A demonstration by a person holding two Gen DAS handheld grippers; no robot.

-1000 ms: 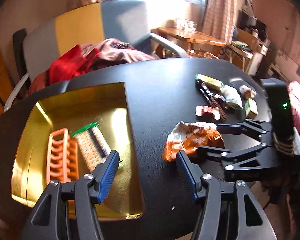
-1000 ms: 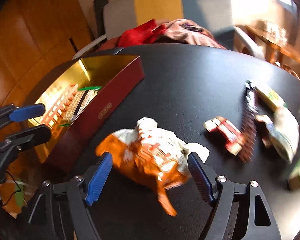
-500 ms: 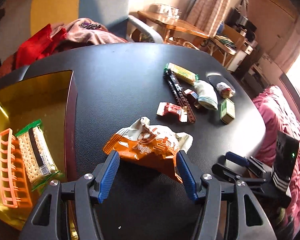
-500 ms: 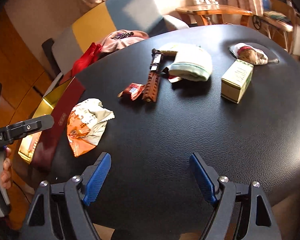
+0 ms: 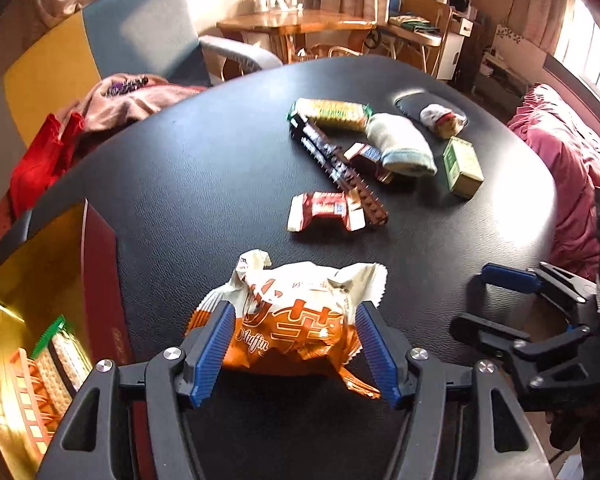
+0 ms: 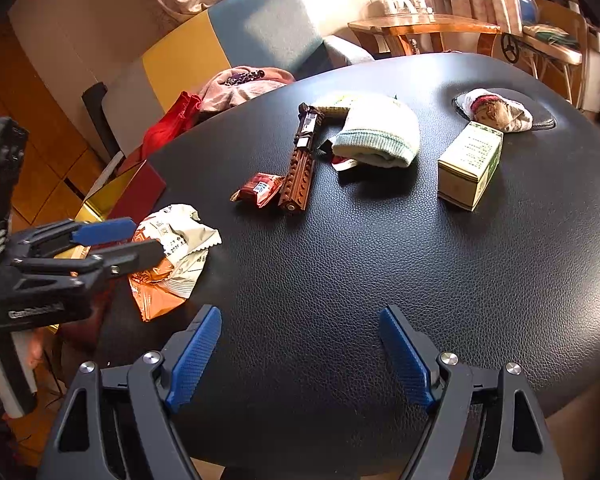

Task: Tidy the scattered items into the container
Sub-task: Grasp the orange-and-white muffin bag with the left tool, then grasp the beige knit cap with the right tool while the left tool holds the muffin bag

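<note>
An orange and white muffin wrapper (image 5: 296, 316) lies on the black table, between the open fingers of my left gripper (image 5: 296, 344); the pads sit beside it, apparently apart. It also shows in the right wrist view (image 6: 172, 256). The gold-lined red box (image 5: 100, 264) stands at the left with a cracker pack (image 5: 64, 352) and an orange rack (image 5: 28, 400) inside. My right gripper (image 6: 300, 354) is open and empty over bare table near the front edge. Farther back lie a red candy bar (image 5: 324, 210), a brown brick strip (image 5: 340, 168), a rolled sock (image 5: 400, 144) and a green box (image 5: 462, 166).
A cracker pack (image 5: 332, 112) and a small wrapped snack (image 5: 440, 118) lie at the table's far side. A chair with clothes (image 5: 100, 108) stands behind the table. A pink bedspread (image 5: 572, 168) is at the right. The table edge (image 6: 540, 400) runs close under my right gripper.
My left gripper has swung from over the box to the muffin wrapper and now straddles it. My right gripper has drawn back from the wrapper to the right, staying open.
</note>
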